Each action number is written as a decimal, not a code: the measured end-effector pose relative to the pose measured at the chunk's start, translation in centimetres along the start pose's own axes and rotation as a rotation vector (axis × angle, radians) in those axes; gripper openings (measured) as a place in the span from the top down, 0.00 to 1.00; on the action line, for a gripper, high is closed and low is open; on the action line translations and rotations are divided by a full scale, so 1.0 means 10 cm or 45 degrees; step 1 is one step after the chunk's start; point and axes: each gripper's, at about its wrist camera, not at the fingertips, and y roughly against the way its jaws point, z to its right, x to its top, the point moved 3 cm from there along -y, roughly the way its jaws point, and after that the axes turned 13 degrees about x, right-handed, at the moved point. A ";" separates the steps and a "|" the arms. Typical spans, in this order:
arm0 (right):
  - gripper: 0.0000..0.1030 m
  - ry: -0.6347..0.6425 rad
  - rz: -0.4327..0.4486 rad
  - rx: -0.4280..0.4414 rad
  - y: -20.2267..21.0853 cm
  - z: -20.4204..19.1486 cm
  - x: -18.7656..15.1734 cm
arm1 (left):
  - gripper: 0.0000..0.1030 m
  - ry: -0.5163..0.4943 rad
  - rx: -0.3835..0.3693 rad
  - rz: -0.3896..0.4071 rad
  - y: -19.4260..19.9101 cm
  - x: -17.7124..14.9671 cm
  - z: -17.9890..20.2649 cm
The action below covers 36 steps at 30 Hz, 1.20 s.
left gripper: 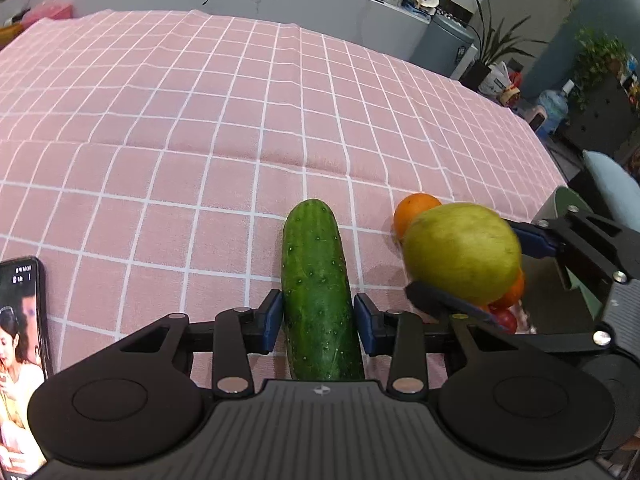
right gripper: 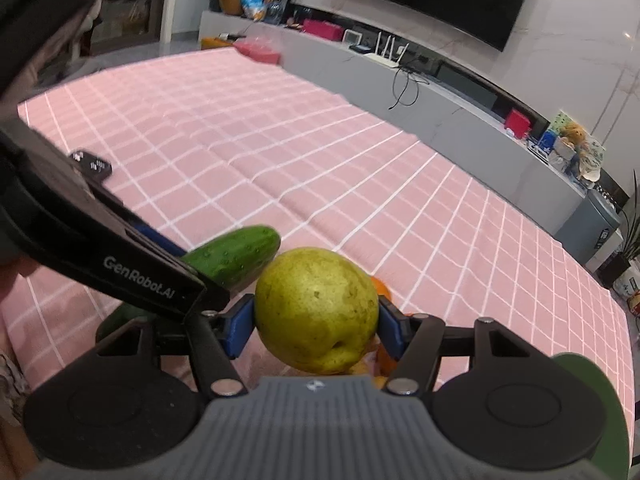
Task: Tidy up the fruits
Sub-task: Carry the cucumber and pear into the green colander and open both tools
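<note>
My left gripper (left gripper: 319,318) is shut on a green cucumber (left gripper: 318,292) and holds it above the pink checked tablecloth (left gripper: 200,120). My right gripper (right gripper: 316,320) is shut on a yellow-green pear (right gripper: 316,310). The pear also shows in the left wrist view (left gripper: 462,254), just right of the cucumber. The cucumber shows in the right wrist view (right gripper: 236,258), left of the pear, partly hidden by the left gripper's body. An orange (left gripper: 414,210) lies behind the pear, with another orange and a red fruit (left gripper: 506,318) below it.
A phone (left gripper: 20,360) with a lit screen lies at the table's left front. A dark remote (right gripper: 92,165) lies on the cloth. A green plate edge (right gripper: 596,412) shows at the right. A grey counter (right gripper: 400,92) with clutter runs behind the table.
</note>
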 end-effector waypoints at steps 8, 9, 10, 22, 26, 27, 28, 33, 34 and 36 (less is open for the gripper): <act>0.42 -0.079 0.067 -0.031 0.38 0.10 0.00 | 0.58 0.028 0.021 0.015 0.17 0.07 0.02; 0.42 -0.083 0.076 -0.038 0.43 0.11 -0.01 | 0.58 0.038 0.017 0.021 0.21 0.08 0.03; 0.42 -0.092 0.089 -0.048 0.50 0.13 -0.03 | 0.58 0.046 0.008 0.028 0.24 0.09 0.03; 0.42 -0.230 0.173 -0.153 1.19 0.52 -0.29 | 0.58 0.064 -0.165 0.143 0.76 0.32 0.50; 0.42 -0.289 0.176 -0.183 1.36 0.69 -0.41 | 0.58 -0.008 -0.261 0.164 0.85 0.47 0.95; 0.42 -0.297 0.173 -0.192 1.40 0.73 -0.44 | 0.58 -0.028 -0.281 0.163 0.85 0.49 1.06; 0.42 -0.303 0.166 -0.204 1.43 0.77 -0.48 | 0.58 -0.055 -0.305 0.159 0.84 0.52 1.20; 0.42 -0.334 0.106 -0.244 1.52 0.96 -0.69 | 0.58 -0.168 -0.369 0.099 0.67 0.54 1.74; 0.42 -0.345 0.091 -0.252 1.52 1.01 -0.73 | 0.59 -0.188 -0.373 0.083 0.62 0.54 1.83; 0.42 -0.364 0.059 -0.261 1.50 1.09 -0.80 | 0.59 -0.229 -0.351 0.052 0.51 0.53 2.01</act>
